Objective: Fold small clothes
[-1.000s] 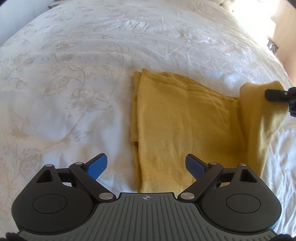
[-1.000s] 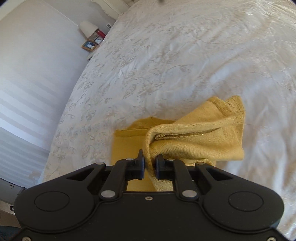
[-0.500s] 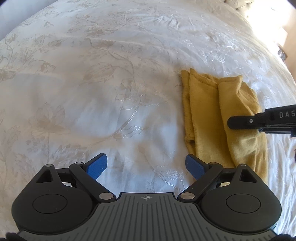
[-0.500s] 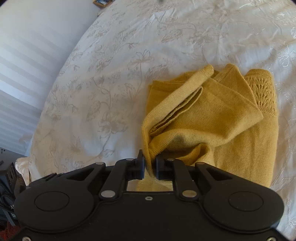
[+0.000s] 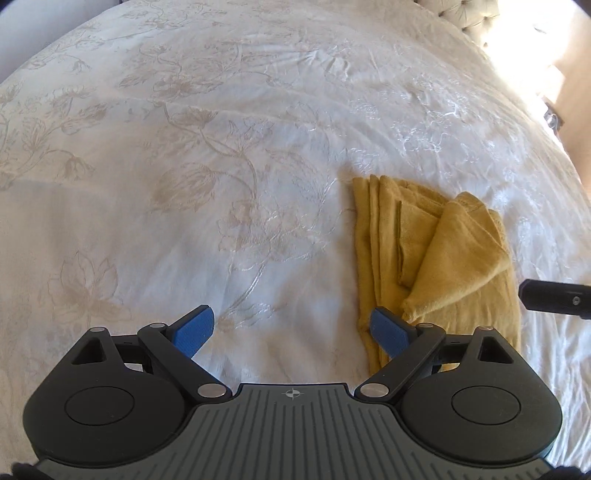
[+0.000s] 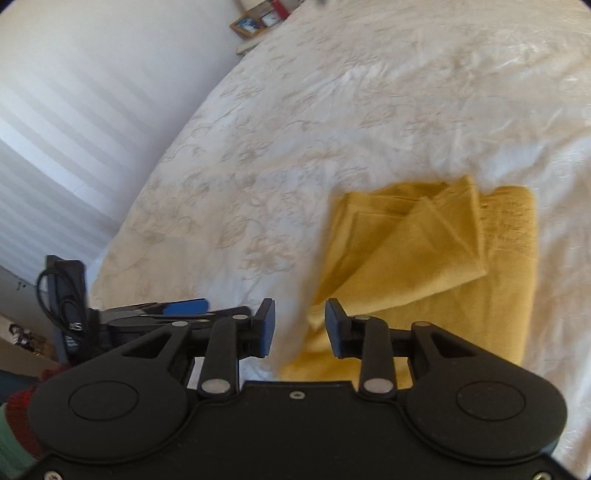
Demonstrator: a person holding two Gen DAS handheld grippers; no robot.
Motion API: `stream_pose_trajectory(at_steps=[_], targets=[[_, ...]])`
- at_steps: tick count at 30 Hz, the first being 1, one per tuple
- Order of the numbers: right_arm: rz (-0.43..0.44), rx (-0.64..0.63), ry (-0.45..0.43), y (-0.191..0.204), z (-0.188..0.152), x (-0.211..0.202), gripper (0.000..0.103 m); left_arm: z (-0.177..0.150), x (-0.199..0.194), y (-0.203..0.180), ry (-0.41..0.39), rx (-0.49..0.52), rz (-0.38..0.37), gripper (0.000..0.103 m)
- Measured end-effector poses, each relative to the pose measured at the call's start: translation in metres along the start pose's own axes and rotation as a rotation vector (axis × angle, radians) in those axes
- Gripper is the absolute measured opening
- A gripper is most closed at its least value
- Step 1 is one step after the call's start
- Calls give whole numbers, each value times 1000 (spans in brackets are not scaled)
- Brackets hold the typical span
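The left gripper [image 5: 292, 334] hangs over the bedspread [image 5: 207, 177] with its blue-padded fingers [image 5: 194, 330] spread wide, and nothing lies between them but bare white cloth with a pale floral pattern. Its right-hand finger sits over the near left edge of the mustard-yellow knit garment [image 5: 458, 266], though whether the pad touches the fabric cannot be told.

The garment lies flat on the bed, just right of the left gripper's centre line, folded into a narrow upright rectangle. Several stacked layers show along its left edge, and a triangular flap is turned over on top toward its right side. At the far right edge of the left wrist view, the black tip of the right gripper [image 5: 554, 297] reaches in just beside the garment.

In the right wrist view, the right gripper [image 6: 300, 326] is partly open, the gap between its fingers moderate, and it grips nothing. The garment [image 6: 443, 258] lies just ahead and to its right, its near left corner close to the right-hand finger and apparently clear of it. The left gripper [image 6: 173, 312] shows low at the left, edge on. Behind it are a black device with a coiled cable [image 6: 61, 291], and far off by the wall a small shelf of framed pictures [image 6: 258, 18].
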State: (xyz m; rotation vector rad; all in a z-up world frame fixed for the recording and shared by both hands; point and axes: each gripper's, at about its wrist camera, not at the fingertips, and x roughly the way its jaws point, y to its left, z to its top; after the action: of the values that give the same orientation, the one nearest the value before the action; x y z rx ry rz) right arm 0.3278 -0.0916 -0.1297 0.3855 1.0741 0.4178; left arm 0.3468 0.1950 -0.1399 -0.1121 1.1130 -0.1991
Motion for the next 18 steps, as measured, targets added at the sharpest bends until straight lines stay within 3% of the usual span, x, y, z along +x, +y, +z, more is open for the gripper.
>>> stream_pose_trajectory(at_steps=[3,9,12,18], targets=[[-59,49,22,-22,-7,7,42,7,0,-6,-8,10,-19,93],[-42,44,137,-21,-40,45,42,20,4,-35,-14,94,-75,93],[-28,39,187,-14,-59,58,42,23,9,-62,-13,178,-122,93],[-26,98,162,-22,-70,50,41,16,35,-120,12,420,-154,93]])
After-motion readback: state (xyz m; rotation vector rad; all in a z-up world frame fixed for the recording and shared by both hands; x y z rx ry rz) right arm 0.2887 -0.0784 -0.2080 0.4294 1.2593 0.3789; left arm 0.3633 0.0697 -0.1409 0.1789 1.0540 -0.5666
